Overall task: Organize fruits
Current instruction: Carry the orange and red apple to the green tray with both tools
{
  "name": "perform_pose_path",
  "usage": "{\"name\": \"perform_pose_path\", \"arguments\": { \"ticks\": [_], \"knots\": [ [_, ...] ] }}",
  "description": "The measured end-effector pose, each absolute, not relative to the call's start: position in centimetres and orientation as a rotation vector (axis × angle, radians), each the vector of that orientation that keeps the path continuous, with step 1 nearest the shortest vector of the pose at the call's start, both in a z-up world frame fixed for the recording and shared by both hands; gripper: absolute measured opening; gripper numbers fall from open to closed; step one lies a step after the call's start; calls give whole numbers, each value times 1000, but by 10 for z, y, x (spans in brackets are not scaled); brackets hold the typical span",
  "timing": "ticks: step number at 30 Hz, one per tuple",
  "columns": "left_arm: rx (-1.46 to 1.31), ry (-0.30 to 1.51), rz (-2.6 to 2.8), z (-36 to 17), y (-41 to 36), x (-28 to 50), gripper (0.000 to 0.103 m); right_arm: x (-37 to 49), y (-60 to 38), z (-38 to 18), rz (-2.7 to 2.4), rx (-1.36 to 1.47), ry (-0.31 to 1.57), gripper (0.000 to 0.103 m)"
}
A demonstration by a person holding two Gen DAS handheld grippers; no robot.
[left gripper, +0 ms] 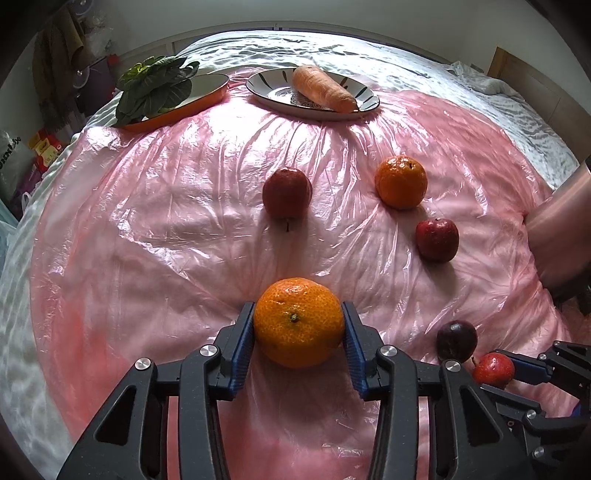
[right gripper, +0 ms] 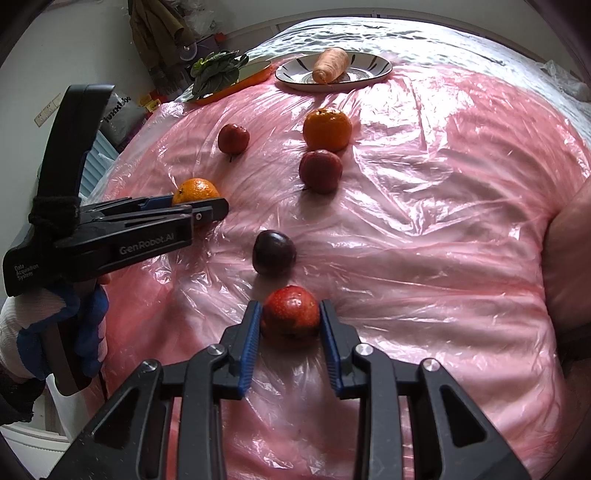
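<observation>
Glossy crinkly plastic sheet [left gripper: 184,221]; orange [left gripper: 298,322] peel dimpled, shiny.

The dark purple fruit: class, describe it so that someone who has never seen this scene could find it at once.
Start at the pink plastic sheet that covers the bed, and find the right gripper shut on a bright red fruit. Just beyond that fruit lies the dark purple fruit, on its own and ungripped. It is the only near-black one; its neighbours are red or orange.

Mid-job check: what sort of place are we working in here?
Probably a bedroom at home: the fruit lies on a pink plastic sheet spread over a bed with pale rumpled bedding, and clothes hang by the wall.
</observation>
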State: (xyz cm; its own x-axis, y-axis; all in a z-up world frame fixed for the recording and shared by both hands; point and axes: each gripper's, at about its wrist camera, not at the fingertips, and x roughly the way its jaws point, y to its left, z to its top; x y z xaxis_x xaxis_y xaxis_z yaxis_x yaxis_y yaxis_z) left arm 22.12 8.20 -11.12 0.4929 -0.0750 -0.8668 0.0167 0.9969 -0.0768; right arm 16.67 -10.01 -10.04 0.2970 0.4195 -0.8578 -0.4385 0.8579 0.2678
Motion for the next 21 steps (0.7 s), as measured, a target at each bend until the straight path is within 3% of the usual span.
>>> {"name": "perform_pose_path", "arguments": {
  "ticks": [21],
  "knots": [
    [-64, 1024, -54, -71, 73, 189, 39, 149, -127, -71, 555, -5, 1098, 50]
  ]
}}
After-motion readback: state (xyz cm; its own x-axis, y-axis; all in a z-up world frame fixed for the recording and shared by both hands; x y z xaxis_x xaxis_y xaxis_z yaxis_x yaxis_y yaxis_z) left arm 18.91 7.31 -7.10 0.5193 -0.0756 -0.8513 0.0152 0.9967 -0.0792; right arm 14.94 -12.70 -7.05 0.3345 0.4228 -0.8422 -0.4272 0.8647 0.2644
